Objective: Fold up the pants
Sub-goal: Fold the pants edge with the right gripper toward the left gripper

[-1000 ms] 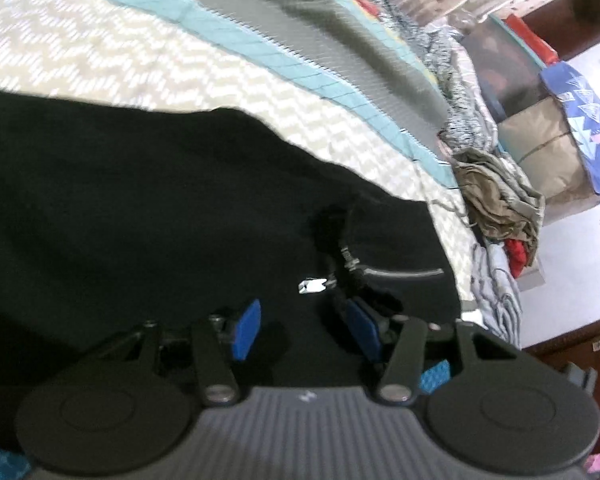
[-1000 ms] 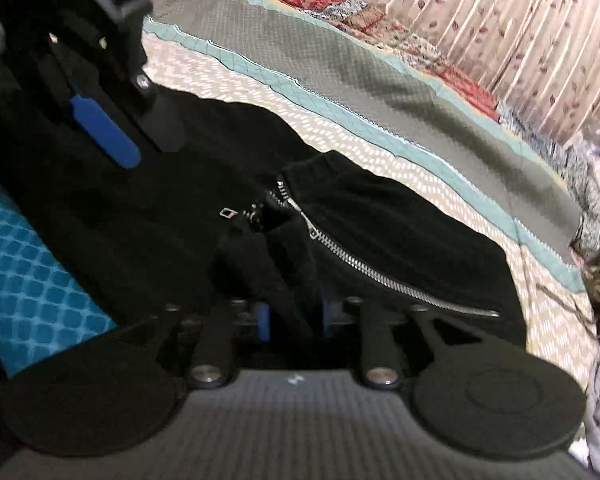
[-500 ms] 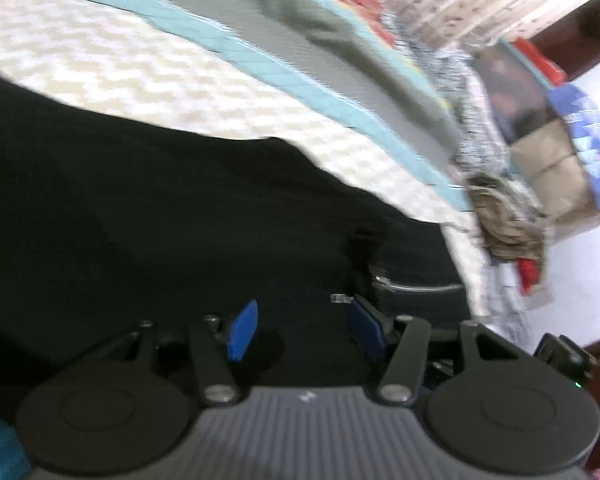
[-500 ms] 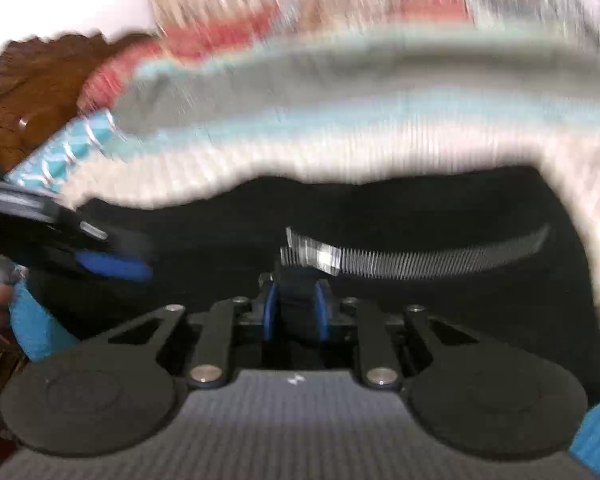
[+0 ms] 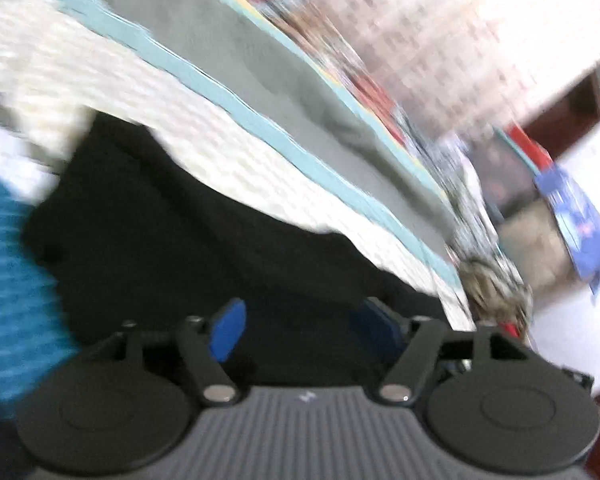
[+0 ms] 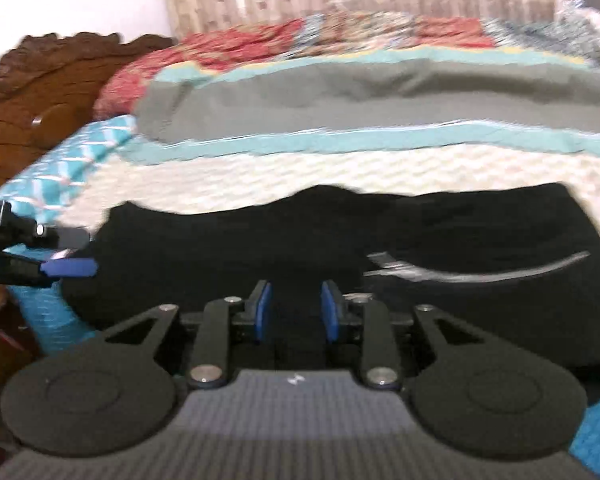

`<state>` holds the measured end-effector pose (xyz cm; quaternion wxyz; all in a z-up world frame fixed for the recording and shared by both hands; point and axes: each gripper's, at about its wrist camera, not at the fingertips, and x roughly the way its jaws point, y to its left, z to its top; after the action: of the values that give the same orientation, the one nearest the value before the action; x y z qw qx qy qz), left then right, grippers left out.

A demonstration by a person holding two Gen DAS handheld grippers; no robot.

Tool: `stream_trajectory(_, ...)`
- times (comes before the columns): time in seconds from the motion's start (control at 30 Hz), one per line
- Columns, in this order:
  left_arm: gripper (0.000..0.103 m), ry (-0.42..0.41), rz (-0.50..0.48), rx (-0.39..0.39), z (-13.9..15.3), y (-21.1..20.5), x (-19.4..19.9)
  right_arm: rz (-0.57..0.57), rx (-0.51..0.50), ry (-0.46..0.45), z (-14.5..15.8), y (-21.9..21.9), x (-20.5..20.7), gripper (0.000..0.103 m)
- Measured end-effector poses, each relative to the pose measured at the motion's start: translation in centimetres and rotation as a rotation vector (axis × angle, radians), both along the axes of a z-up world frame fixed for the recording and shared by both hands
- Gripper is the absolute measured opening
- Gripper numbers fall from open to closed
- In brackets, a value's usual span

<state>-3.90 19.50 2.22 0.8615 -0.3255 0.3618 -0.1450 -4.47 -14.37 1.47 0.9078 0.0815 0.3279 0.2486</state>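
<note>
Bed (image 6: 340, 168): patterned quilt, your work surface. Pants (image 6: 300, 248): black, lying flat across it, zipper (image 6: 480, 272) up. Left gripper (image 5: 300, 320): jaws spread wide, empty, over the cloth. Right gripper (image 6: 296, 308): jaws parted, empty. Step, likely: between folds; next, pick an edge to pinch.
</note>
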Motion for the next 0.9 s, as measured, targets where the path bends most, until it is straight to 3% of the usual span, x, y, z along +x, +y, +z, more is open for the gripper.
stream_trajectory(0.1, 0.077, 0.027, 0.144, -0.066, -1.6, 4.7, -1.9, 0.068, -0.018, 0.055, -0.5, 3.2, 0.4, 0.032)
stream_trajectory(0.23, 0.077, 0.093, 0.293, -0.230, -5.0, 9.2, -2.9, 0.153, -0.080, 0.068, 0.0, 7.1, 0.1, 0.032)
stream_trajectory(0.43, 0.079, 0.136, 0.281, -0.392, -8.6, 9.4, 0.1, 0.175, -0.136, 0.080, 0.1, 8.6, -0.4, 0.032)
stream_trajectory(0.63, 0.081, 0.154, 0.271, -0.382, -10.1, 9.0, 4.6, 0.116, -0.137, 0.130, -0.3, 8.7, -0.1, 0.032)
stream_trajectory(0.7, 0.070, 0.162, 0.282, -0.354, -9.8, 8.9, 5.0, 0.103, -0.136, 0.135, -0.3, 8.8, 0.0, 0.032)
stream_trajectory(0.73, 0.036, 0.154, 0.280, -0.324, -9.4, 8.7, 5.0, 0.096, -0.137, 0.134, -0.3, 8.9, 0.0, 0.032)
stream_trajectory(0.77, 0.026, 0.139, 0.260, -0.307, -9.0, 8.7, 4.8, 0.091, -0.140, 0.131, -0.2, 9.0, 0.0, 0.032)
stream_trajectory(0.9, 0.023, 0.074, 0.266, -0.266, -6.8, 8.0, 2.9, 0.075, -0.141, 0.081, 0.5, 9.3, 0.4, 0.032)
